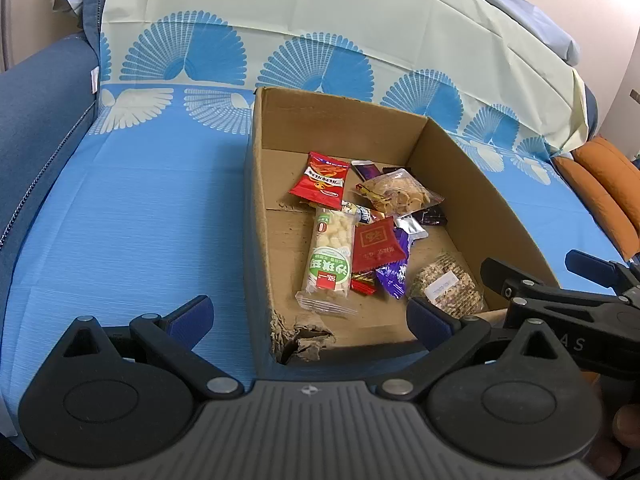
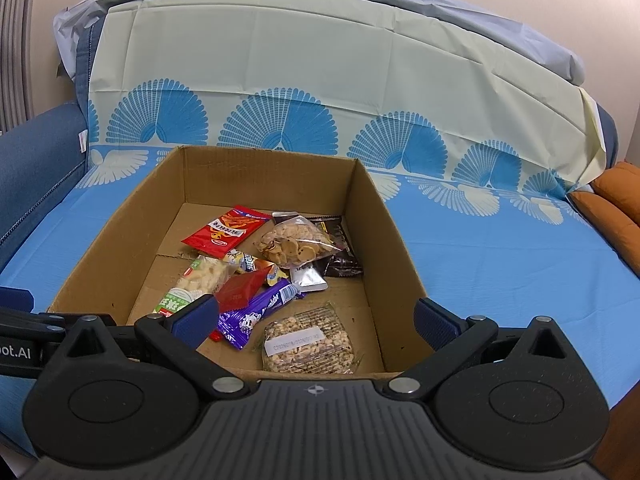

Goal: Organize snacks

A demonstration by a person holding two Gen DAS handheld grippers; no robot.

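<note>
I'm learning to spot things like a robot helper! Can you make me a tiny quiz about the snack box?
1. True or false: all the snacks lie inside the cardboard box.
2. Which snack lies nearest the right hand-held gripper? A) red chip packet B) nut bar C) clear cookie bag
3. Fill in: both the right and the left hand-held gripper are ____ and hold nothing.

Key: 1 true; 2 B; 3 open.
</note>
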